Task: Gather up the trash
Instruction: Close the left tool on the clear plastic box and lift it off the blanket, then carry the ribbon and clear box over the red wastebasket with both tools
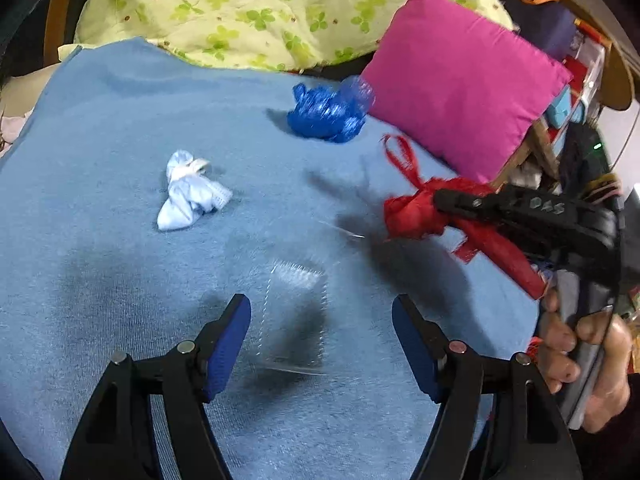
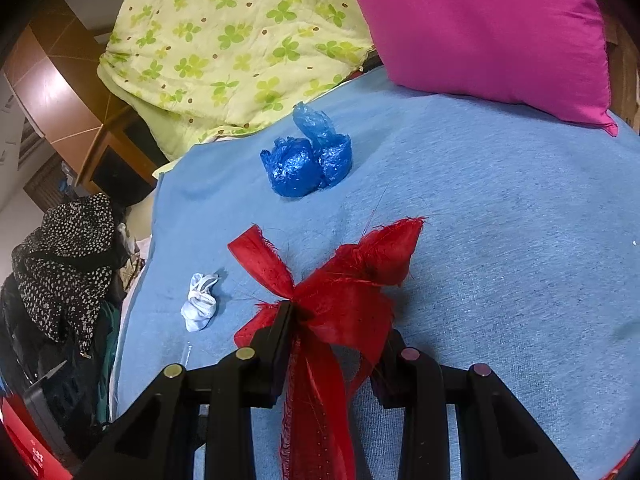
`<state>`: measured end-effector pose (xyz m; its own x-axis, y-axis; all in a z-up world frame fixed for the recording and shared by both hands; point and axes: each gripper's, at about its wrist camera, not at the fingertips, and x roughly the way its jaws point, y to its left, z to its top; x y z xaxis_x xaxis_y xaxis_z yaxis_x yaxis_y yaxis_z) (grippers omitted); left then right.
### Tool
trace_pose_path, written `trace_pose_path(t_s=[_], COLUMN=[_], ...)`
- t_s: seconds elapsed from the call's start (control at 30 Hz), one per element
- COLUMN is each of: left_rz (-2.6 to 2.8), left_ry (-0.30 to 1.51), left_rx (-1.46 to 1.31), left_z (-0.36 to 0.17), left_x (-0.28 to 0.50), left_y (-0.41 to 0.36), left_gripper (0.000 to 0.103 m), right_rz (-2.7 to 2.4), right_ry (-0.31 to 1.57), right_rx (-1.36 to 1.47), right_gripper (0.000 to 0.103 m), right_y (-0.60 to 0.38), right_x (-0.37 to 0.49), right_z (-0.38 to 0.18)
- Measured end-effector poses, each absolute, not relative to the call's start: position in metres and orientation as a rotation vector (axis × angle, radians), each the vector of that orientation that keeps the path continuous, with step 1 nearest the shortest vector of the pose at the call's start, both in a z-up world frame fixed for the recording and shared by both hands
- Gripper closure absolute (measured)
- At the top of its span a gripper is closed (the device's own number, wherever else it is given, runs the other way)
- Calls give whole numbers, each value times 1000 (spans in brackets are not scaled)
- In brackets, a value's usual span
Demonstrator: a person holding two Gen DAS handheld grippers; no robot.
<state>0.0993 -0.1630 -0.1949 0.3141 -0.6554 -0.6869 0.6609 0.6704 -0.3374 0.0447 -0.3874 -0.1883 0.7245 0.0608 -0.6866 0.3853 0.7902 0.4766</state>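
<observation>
On the blue blanket (image 1: 120,280) lie a crumpled blue plastic bag (image 1: 326,114), a crumpled white face mask (image 1: 190,192) and a clear plastic wrapper (image 1: 294,316). My left gripper (image 1: 322,316) is open, its blue pads either side of the clear wrapper. My right gripper (image 2: 320,320) is shut on a red ribbon bundle (image 2: 340,292), also visible in the left wrist view (image 1: 416,210). The blue bag (image 2: 306,160) and the mask (image 2: 200,304) also show in the right wrist view.
A magenta pillow (image 1: 460,84) lies at the blanket's far right. A green clover-print quilt (image 1: 256,8) is bunched at the back. Dark spotted clothing (image 2: 68,256) is piled left of the bed. Cluttered shelves (image 1: 580,92) stand at the right.
</observation>
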Motion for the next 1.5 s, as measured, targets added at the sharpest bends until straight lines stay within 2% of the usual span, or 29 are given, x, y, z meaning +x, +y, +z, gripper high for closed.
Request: trace_pose_path(t_s=[0.5, 0.53, 0.57, 0.6, 0.97, 1.5], left_rz=[-839, -838, -831, -824, -739, -625], left_ry=[885, 881, 877, 877, 737, 563], left_rx=[88, 87, 91, 100, 253, 425], left_z=[-206, -206, -207, -207, -181, -120], left_x=[95, 95, 96, 97, 72, 8], left_y=[-175, -174, -174, -175, -173, -177], left_gripper=[29, 34, 44, 47, 47, 47], right_rz=[-189, -189, -189, -190, -184, -196], right_ry=[743, 742, 740, 739, 697, 516], right_rx=[630, 631, 633, 634, 627, 714], right_gripper=[68, 68, 68, 68, 68, 67], right_y=[-382, -382, -383, -384, -383, -395], right_x=[48, 48, 48, 47, 35, -59], right_z=[-186, -186, -185, -185, -175, -142])
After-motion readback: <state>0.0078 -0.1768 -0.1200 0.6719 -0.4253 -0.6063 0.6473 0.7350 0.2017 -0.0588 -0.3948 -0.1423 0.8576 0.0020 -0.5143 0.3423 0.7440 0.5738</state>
